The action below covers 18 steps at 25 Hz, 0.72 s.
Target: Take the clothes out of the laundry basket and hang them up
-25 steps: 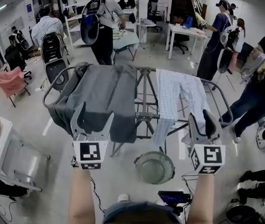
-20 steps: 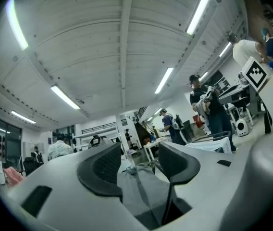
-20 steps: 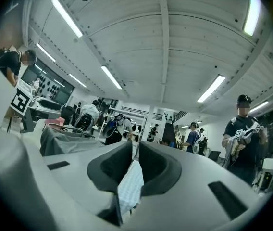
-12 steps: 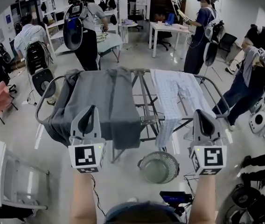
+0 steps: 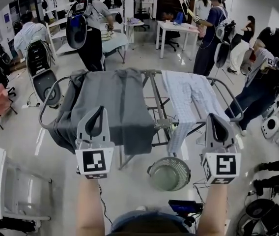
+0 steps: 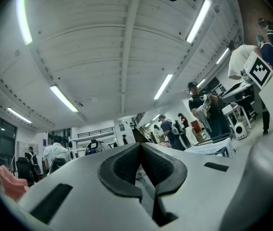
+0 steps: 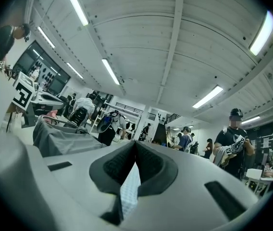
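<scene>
Claws first: your left claw (image 5: 99, 111) and right claw (image 5: 213, 119) are both pinched fully together with nothing gripped. The checked pattern showing through the right one's gap lies beyond it, not in it. They're held up in the lower half of the head view, just short of the drying rack (image 5: 153, 95).

Next, I'd judge, comes a look into the laundry basket (image 5: 150, 171) on the floor at lower centre. It seems empty, though its mesh bottom is hard to read. If anything is left, spread a claw before you dip in, and pinch a waistband or shoulder seam rather than a loose fold.

The clothes themselves are on the rack — a grey garment (image 5: 112, 107) draped wide and smooth over the left side, and pale checked trousers (image 5: 188, 95) over the right rails, one leg trailing down toward the basket.
</scene>
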Tool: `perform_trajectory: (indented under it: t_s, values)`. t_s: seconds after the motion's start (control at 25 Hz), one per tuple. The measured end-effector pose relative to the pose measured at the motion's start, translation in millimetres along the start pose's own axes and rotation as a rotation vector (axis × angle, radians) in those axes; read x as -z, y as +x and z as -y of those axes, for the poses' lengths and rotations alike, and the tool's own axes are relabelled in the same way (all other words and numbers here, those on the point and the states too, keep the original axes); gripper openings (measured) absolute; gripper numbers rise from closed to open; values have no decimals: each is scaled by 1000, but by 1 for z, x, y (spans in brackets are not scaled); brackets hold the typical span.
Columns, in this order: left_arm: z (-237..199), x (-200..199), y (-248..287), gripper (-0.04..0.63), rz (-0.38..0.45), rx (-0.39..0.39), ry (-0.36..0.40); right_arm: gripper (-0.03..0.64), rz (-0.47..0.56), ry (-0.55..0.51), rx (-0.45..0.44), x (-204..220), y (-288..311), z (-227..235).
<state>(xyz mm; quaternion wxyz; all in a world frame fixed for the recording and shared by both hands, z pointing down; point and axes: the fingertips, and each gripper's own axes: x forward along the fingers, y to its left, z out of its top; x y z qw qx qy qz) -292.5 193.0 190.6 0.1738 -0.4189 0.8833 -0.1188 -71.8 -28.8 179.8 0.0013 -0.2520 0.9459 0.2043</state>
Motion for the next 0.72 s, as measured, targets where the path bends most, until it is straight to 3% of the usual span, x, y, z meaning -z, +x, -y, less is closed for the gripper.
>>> perform_trajectory:
  t_s: [0.28, 0.44, 0.72]
  values:
    - [-2, 3, 0, 2, -35, -28, -16, 0, -4, -18, 8, -2, -3, 2]
    - [4, -8, -4, 2, 3, -37, -34, 0, -5, -14, 3, -2, -9, 9]
    - [25, -22, 3, 2, 24, 10, 9, 0, -10, 9, -10, 5, -8, 20]
